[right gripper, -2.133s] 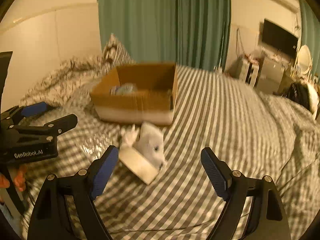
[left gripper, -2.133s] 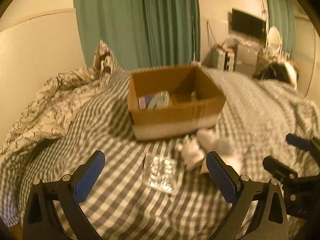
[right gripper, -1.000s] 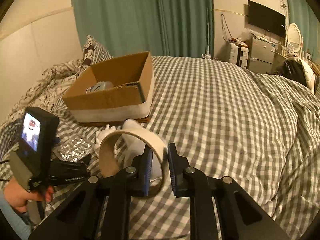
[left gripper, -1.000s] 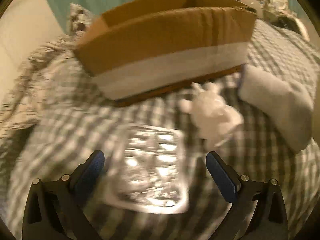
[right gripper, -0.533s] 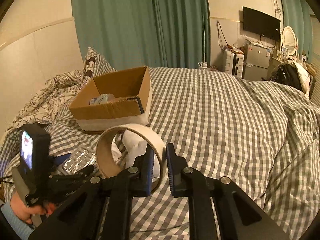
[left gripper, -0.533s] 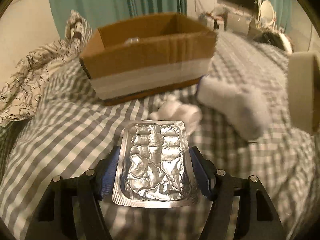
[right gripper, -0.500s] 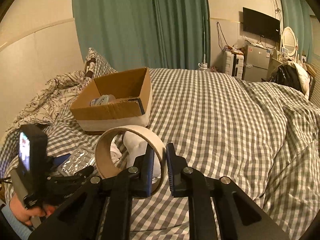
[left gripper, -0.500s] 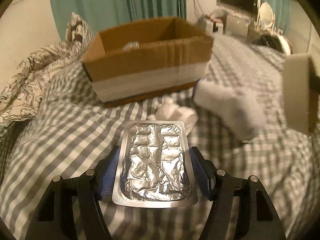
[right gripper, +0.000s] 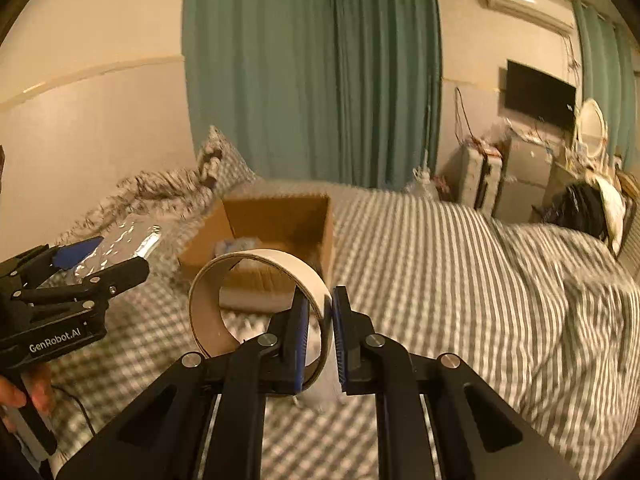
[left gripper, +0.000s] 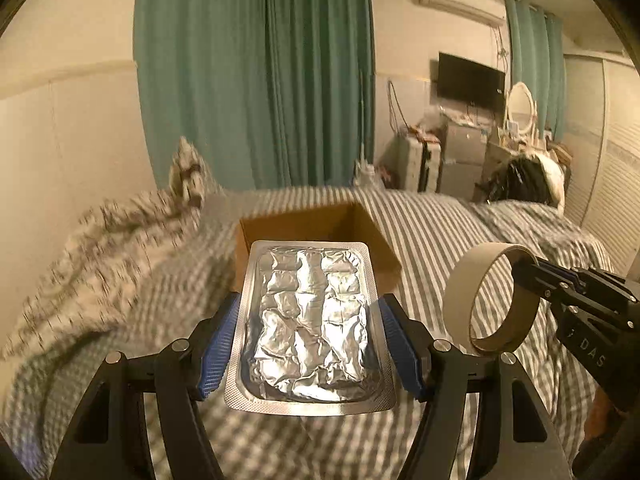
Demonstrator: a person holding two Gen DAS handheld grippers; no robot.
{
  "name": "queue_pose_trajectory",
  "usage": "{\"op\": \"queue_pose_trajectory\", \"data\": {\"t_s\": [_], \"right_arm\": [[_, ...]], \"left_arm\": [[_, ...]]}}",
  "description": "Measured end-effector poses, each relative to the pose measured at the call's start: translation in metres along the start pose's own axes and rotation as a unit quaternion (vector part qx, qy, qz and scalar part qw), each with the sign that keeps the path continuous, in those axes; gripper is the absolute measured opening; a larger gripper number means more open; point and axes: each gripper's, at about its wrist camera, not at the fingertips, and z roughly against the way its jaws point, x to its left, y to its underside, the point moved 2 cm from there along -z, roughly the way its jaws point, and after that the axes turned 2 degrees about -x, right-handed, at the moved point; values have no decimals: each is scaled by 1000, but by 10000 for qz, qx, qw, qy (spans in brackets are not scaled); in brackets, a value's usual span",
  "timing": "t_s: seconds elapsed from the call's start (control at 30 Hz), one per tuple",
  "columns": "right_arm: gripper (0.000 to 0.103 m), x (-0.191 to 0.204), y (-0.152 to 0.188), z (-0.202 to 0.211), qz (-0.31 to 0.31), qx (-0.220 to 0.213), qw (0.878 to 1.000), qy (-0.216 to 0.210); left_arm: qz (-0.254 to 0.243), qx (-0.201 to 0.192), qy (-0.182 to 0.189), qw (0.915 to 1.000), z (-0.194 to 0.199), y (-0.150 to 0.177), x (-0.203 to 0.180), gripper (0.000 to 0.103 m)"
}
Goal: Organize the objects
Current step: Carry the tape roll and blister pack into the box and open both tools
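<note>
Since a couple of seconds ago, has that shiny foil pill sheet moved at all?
Yes. The foil sheet has come up off the checked bedspread, clamped in the left gripper, and now hangs before the cardboard box.

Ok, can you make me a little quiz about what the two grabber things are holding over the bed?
1. True or false: the left hand-held gripper holds a silver blister pack.
2. What does the right hand-held gripper pinch? A) a sock B) a tape ring C) a spoon
3. Fill in: ahead of both, on the checked bedcover, sits an open cardboard ____.

Key: 1 true; 2 B; 3 box.
</note>
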Motion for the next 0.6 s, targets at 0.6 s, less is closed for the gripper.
{"op": "queue_pose_trajectory", "data": {"t_s": [0.6], "right_arm": [[11,24,-120,-131,360,-137,9991,-157]], "left_arm": [[-67,-199,-316,9993,-111,-91,38,70]]}}
